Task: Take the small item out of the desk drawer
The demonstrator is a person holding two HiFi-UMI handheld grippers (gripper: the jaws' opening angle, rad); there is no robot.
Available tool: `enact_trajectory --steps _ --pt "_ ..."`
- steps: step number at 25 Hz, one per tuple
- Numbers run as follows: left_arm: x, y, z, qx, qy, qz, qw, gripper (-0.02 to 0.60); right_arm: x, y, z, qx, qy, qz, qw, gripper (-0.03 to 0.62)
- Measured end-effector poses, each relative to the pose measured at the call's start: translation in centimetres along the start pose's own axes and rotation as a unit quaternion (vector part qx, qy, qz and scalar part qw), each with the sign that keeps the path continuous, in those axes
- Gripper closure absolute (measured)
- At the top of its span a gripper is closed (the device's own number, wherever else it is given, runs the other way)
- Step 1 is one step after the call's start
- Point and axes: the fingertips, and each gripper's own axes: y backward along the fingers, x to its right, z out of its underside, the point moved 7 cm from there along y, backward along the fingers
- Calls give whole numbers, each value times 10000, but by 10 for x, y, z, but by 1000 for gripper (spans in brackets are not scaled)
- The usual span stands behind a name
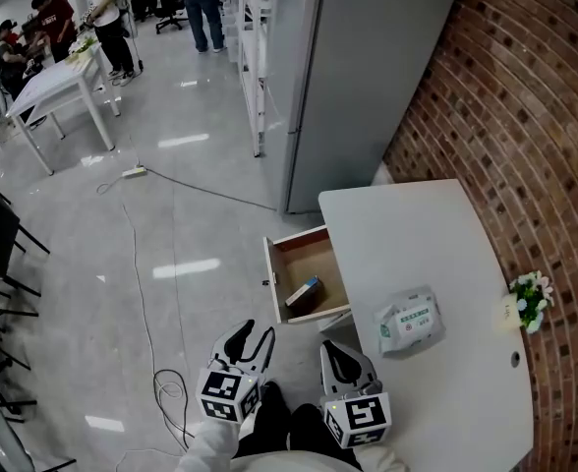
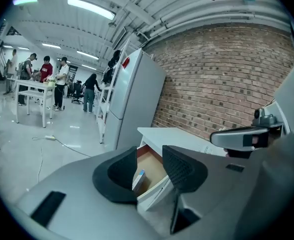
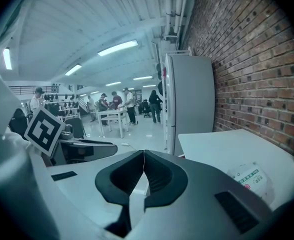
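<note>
Drawer (image 1: 304,259) is found open. Small item (image 1: 305,292) lies on its floor, at 1 o'clock from left gripper (image 1: 255,337), whose jaws are spread with nothing held. Right gripper (image 1: 341,358) is closed, empty. Item is best straddled across its narrow width before closure.

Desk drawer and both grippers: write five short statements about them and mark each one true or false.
1. The desk drawer is shut. False: it stands pulled open.
2. A small box lies inside the drawer. True.
3. The wipes pack lies on the desk. True.
4. The left gripper is clamped on the small box. False: its jaws stand apart and grip nothing, and it is short of the drawer.
5. The right gripper has its jaws together and holds nothing. True.
</note>
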Motion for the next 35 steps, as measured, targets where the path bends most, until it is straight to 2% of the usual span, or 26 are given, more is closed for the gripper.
enact_trajectory --steps 7,20,28,35 --pt "-8 -33 0 -281 -110 202 9993 413 17 -17 -10 40 -41 191 9998 568" --pt "-12 -130 -3 -821 -190 367 9958 402 84 -56 -30 30 -88 449 9989 566" --pt "-18 -191 17 -1422 -463 547 9872 397 118 -77 -28 -98 -186 520 9984 568" --pt "-17 -238 49 -1980 -647 645 9759 387 148 -88 -25 -150 -294 609 9976 566"
